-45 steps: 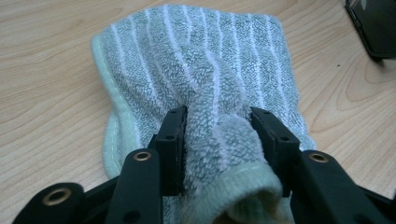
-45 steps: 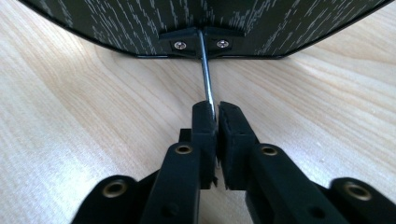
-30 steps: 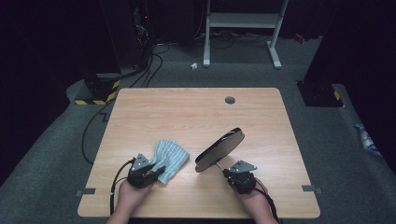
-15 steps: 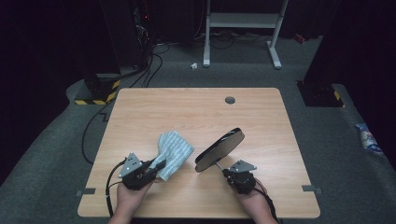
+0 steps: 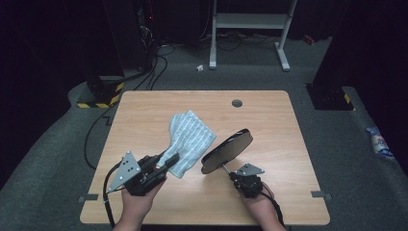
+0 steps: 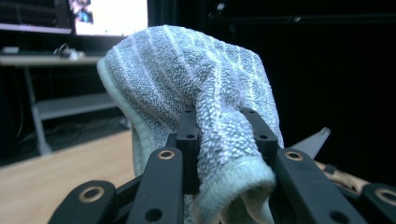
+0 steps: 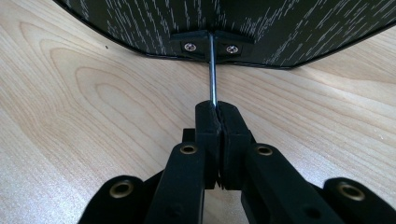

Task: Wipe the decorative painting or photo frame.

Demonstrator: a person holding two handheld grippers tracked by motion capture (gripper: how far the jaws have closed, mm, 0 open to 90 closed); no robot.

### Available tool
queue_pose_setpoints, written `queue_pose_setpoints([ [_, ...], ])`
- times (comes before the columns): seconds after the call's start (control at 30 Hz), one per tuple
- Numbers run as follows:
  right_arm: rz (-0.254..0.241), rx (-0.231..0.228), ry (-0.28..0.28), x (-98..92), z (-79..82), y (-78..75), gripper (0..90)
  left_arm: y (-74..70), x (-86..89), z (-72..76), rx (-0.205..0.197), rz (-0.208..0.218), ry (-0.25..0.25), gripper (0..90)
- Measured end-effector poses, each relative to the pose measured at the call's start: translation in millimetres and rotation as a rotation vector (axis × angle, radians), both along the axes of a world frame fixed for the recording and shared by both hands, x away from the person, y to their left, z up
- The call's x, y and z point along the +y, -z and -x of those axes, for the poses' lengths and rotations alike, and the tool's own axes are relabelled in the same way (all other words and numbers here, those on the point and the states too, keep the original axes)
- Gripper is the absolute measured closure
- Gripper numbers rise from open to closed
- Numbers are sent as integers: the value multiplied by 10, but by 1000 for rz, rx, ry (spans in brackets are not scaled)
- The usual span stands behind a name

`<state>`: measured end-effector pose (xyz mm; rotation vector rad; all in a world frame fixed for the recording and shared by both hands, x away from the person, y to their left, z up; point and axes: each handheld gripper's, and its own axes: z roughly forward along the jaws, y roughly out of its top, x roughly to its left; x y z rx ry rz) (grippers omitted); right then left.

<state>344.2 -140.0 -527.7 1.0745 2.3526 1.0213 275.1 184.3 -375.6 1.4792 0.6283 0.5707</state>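
Cloth (image 5: pixel 190 137) lifted, clamped in left hand-held gripper (image 5: pixel 168 160).

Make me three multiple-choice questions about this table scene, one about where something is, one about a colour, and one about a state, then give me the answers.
1. Where is the round hole in the table?
A. near the far edge
B. at the near left corner
C. under the cloth

2. What colour is the cloth?
A. red with dots
B. pale blue-green with light stripes
C. plain black

3. How does the right gripper stand?
A. wide open over the cloth
B. open beside the rod
C. shut on the thin metal rod of the dark oval panel

Answers: A, the hole sits by the far edge; B, the left gripper view shows striped pale terry; C, the jaws clamp the rod.
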Motion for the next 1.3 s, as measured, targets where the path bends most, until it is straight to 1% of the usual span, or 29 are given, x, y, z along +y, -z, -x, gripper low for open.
queue_pose_setpoints([
  [0.03,2,-3,0,2,1,0,876,-34,-59,-2,-11,-3,9,723],
  [0.07,2,-3,0,2,1,0,876,-34,-59,-2,-11,-3,9,722],
  [0.1,5,-6,0,5,3,1,876,-64,-124,-12,-19,-9,19,722],
  [0.17,8,-10,-2,6,3,2,876,-104,-260,-41,-27,-23,39,722],
  [0.2,8,-10,-2,7,4,2,876,-122,-413,-78,-31,-43,53,721],
  [0.23,8,-10,-2,7,4,2,876,-122,-413,-78,-31,-43,53,721],
  [0.3,8,-10,-3,7,5,2,876,-122,-592,-118,-35,-71,66,721],
  [0.33,7,-13,-1,9,4,2,876,-109,-721,-161,-37,-96,64,720],
  [0.37,7,-13,-1,9,4,2,876,-109,-721,-161,-37,-96,64,720],
  [0.47,6,-12,-1,9,5,2,876,-57,-880,-255,-31,-141,45,720],
  [0.5,4,-10,-1,6,3,2,878,-21,-919,-291,-27,-170,31,720],
  [0.57,2,-6,1,4,2,2,878,2,-926,-303,-29,-177,24,720],
  [0.6,-2,0,1,0,0,0,880,16,-907,-305,-27,-169,29,720],
  [0.67,-2,1,1,0,0,0,882,21,-898,-301,-31,-177,26,720],
  [0.73,-1,-1,-2,-2,-2,0,883,38,-883,-276,-42,-198,22,721],
  [0.8,-9,7,1,-6,-5,0,883,87,-853,-221,-64,-231,10,721],
  [0.83,-9,7,1,-6,-5,0,883,87,-853,-221,-64,-231,10,722],
  [0.87,-11,10,2,-7,-6,0,883,130,-819,-181,-73,-244,-1,722],
  [0.93,-11,9,3,-6,-6,0,883,151,-798,-161,-76,-249,-4,723],
  [1.0,-9,4,1,-3,-6,2,882,210,-733,-96,-80,-259,-13,723],
  [1.1,-12,10,5,-1,-3,1,883,263,-688,-51,-79,-271,-18,723],
  [1.2,-14,13,6,-7,-7,1,882,367,-607,-19,-56,-278,-25,724],
  [1.23,-14,13,6,-7,-7,1,882,367,-607,-19,-56,-278,-25,724],
  [1.3,-16,15,7,-9,-9,1,881,435,-567,-8,-43,-277,-27,724],
])
